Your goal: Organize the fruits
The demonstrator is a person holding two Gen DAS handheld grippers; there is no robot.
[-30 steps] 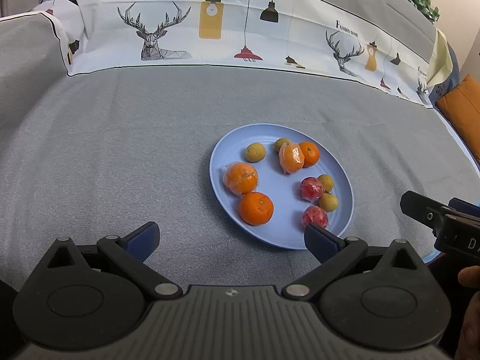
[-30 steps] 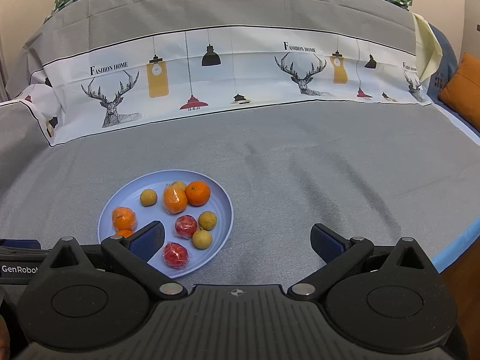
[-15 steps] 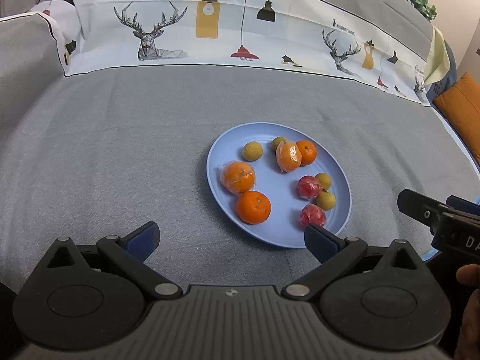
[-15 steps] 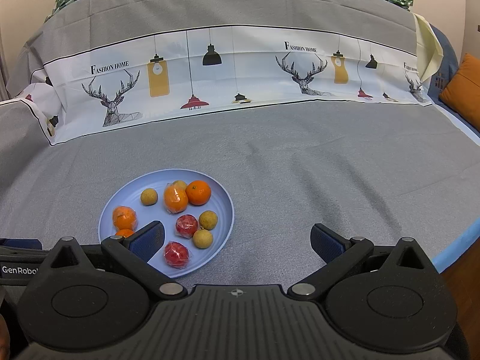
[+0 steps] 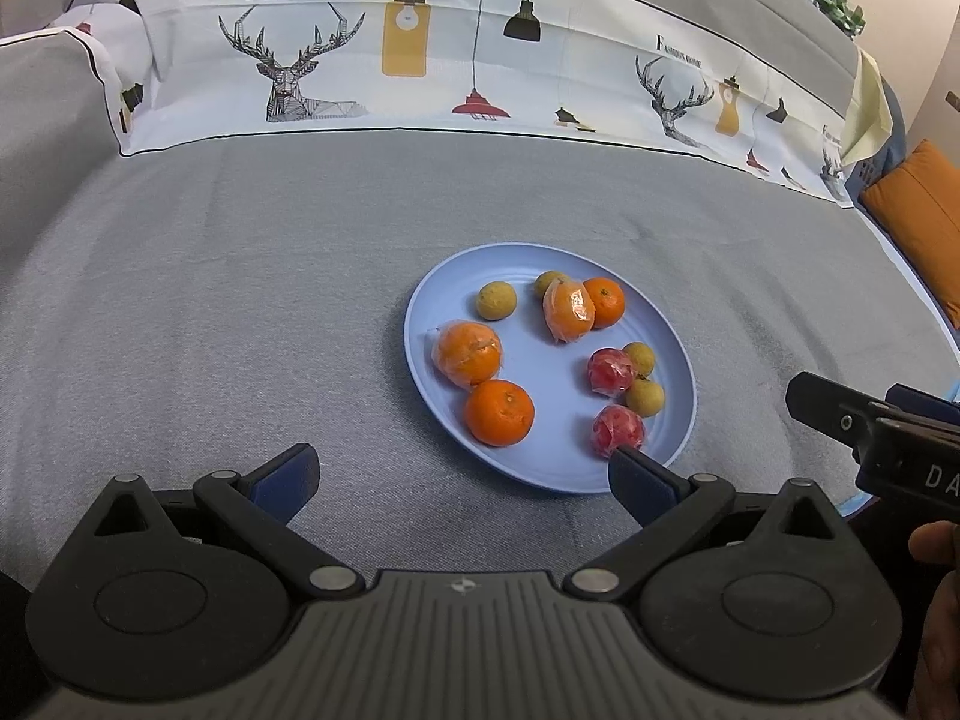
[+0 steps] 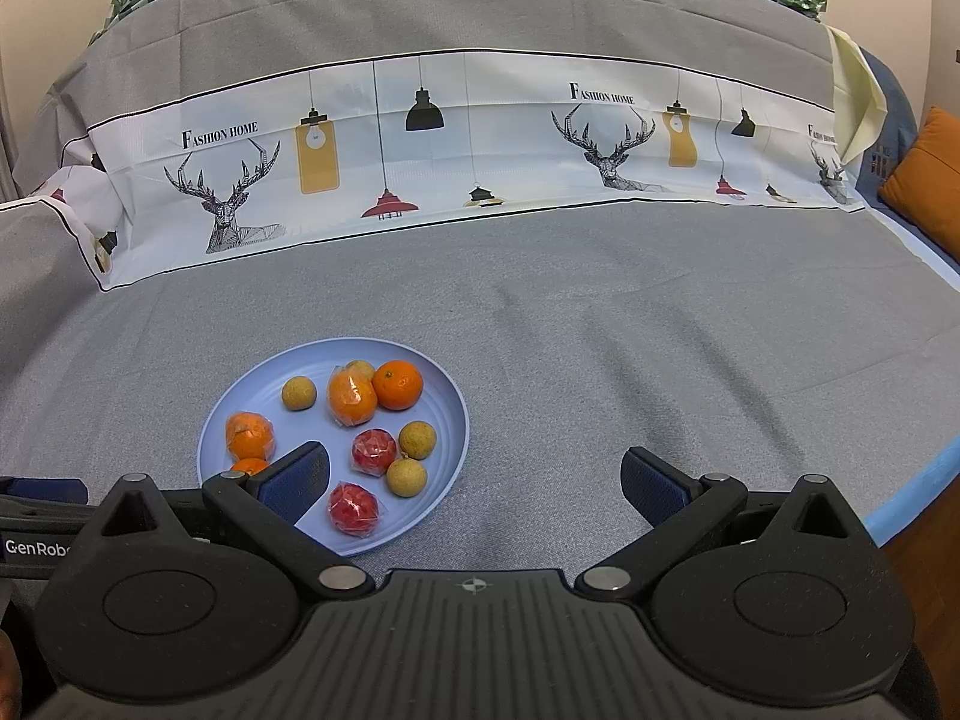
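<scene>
Left hand-held gripper [image 5: 459,471]: jaws spread wide, holding nothing; its right blue pad sits in front of the near rim of the plate, by a wrapped red fruit; whether it touches cannot be told.
Right hand-held gripper [image 6: 474,477]: jaws equally wide apart and empty, hanging over the grey cloth just right of the plate.
Plate [image 5: 600,474]: round, pale blue, smooth with faint concentric rings, lying flat mid-surface on the cloth.
Fruits: two bare oranges [image 5: 499,412] with dimpled skin, two oranges in crinkled clear wrap [image 5: 467,353], two red fruits in shiny wrap [image 5: 618,429], four small dull yellow-brown round fruits [image 5: 495,300]; all on the plate.
Cloth [image 5: 210,312]: grey, finely woven, slightly creased, covering the whole surface.
Printed band [image 6: 420,150]: white fabric along the far edge, with deer heads, hanging lamps and "Fashion Home".
Cushion [image 6: 927,180]: orange, at the far right corner.
</scene>
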